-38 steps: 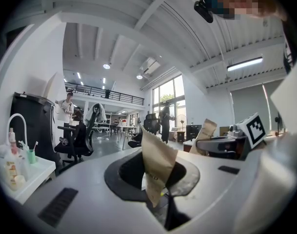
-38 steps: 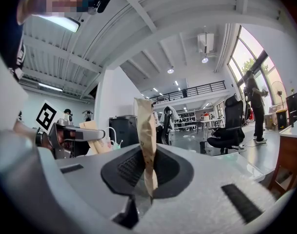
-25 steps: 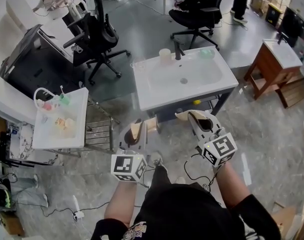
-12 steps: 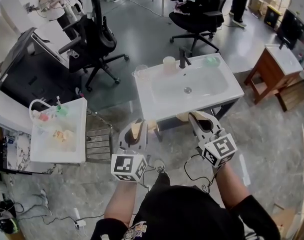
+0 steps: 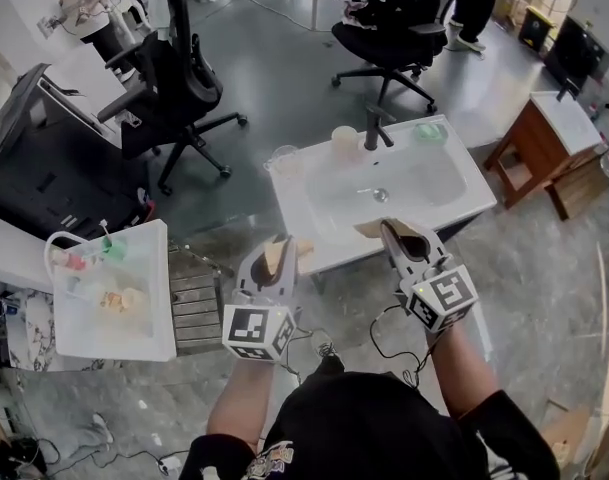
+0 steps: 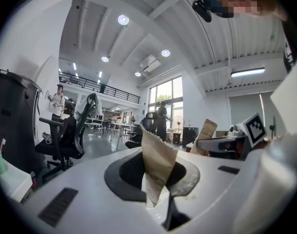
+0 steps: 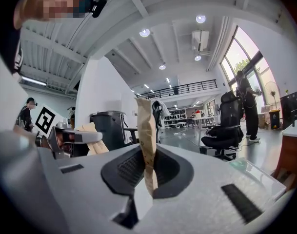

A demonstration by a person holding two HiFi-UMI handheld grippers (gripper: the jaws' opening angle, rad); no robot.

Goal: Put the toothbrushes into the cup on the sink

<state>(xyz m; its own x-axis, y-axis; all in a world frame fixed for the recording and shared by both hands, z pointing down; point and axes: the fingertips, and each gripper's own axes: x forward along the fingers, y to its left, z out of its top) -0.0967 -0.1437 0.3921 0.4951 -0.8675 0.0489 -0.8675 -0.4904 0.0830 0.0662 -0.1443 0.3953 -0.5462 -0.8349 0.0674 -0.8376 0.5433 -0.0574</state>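
Sink is closer than a second ago: I'm walking up. Left gripper is nearly closed, pinching left packet, likely a wrapped toothbrush. Right gripper likewise clamps right packet. Cup stands at the sink's far edge, still out of reach.

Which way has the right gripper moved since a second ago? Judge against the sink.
Yes, toward the sink. The right gripper now overlaps its front edge; earlier it stopped short.
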